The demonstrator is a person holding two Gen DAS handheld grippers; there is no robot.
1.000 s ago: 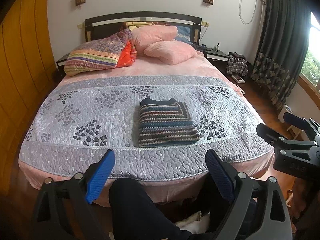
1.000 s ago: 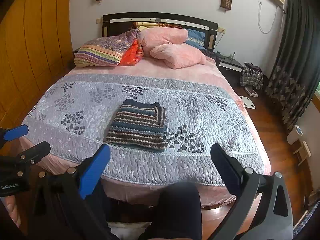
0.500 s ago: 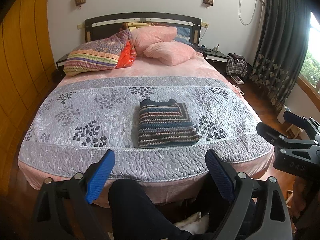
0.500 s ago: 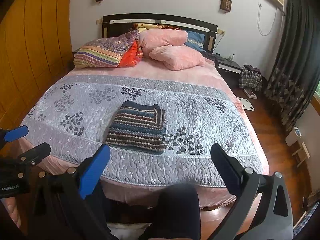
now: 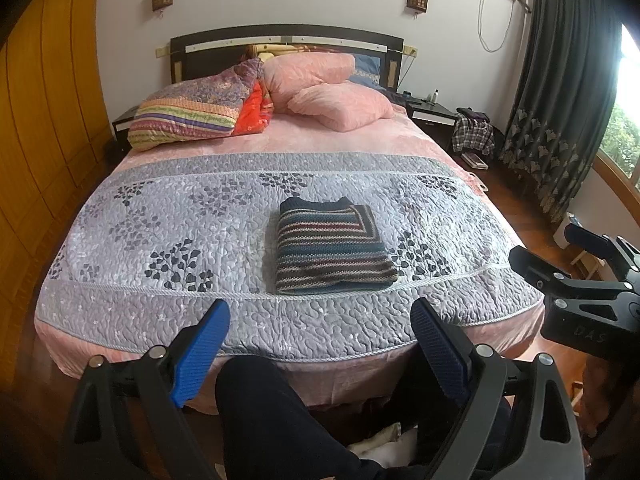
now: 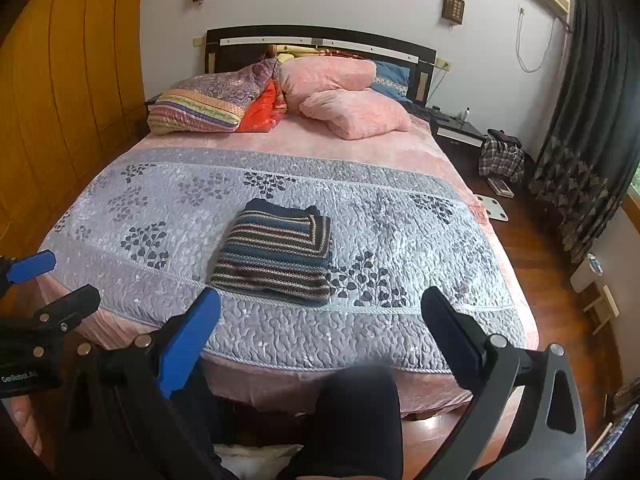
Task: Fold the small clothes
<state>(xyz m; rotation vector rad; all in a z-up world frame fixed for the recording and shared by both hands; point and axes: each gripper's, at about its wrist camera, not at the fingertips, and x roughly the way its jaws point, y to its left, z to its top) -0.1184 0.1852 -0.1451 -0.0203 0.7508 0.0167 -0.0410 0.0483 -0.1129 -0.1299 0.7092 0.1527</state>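
While both tools hang back off the foot of the bed, nothing is in either grasp. Left gripper: fingers spread wide, empty, held over the person's dark-trousered knee, short of the mattress edge. Right gripper: likewise spread wide and empty, same stand-off position; seen from the left wrist view it sits off the bed's right corner. Striped knit sweater lies on the grey quilted bedspread, near the foot of the bed and roughly centred across it, well short of the pink pillows at the headboard. It reads as a compact rectangle, layers stacked, edges fairly square, one sleeve or panel folded diagonally across the top. Judgement: the fold looks complete, and the retreated, open posture fits a finished garment left where it was worked, within easy reach of the bed's foot. No other loose garment visible on the bed.
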